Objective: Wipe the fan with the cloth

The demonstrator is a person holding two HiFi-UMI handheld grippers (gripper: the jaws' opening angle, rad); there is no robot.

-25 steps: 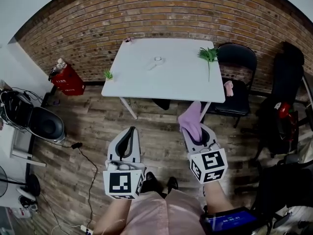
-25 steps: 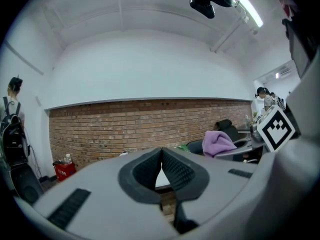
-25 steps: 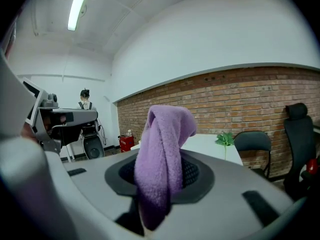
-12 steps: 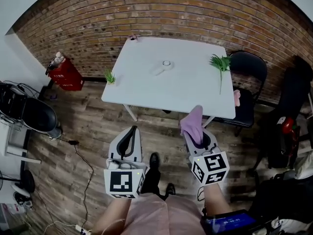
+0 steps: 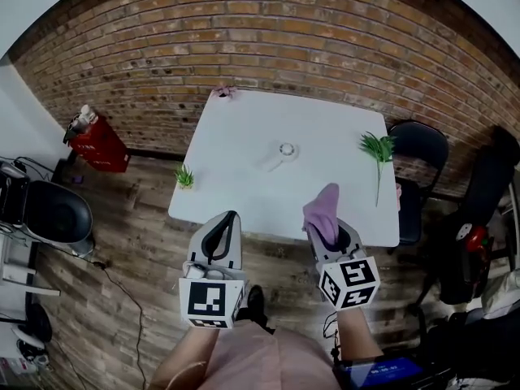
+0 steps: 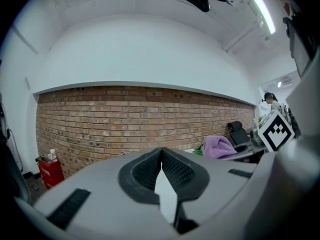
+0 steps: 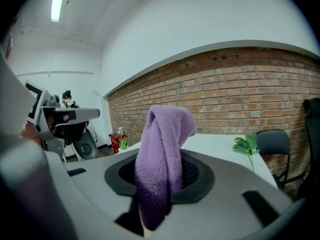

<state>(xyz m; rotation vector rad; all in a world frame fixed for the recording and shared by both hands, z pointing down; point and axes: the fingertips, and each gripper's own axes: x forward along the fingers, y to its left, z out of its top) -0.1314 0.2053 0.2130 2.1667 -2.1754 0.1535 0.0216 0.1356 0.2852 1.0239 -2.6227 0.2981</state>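
Observation:
A small white hand fan (image 5: 280, 154) lies near the middle of the white table (image 5: 236, 185). My right gripper (image 5: 327, 226) is shut on a purple cloth (image 5: 322, 210) that sticks up out of its jaws (image 7: 162, 159), just over the table's near edge. My left gripper (image 5: 222, 227) is shut with nothing in it, at the table's near edge, left of the right one; its jaws meet in the left gripper view (image 6: 161, 156). Both grippers are short of the fan.
A green plant sprig (image 5: 379, 149) lies at the table's right, a small green tuft (image 5: 185, 177) at its left edge, a pink thing (image 5: 224, 92) at the far corner. A black chair (image 5: 416, 149) stands right of the table, a red box (image 5: 93, 140) left by the brick wall.
The person has walked up to the table: it has come nearer in the head view, and both grippers now reach its near edge. The cloth stays in the right gripper.

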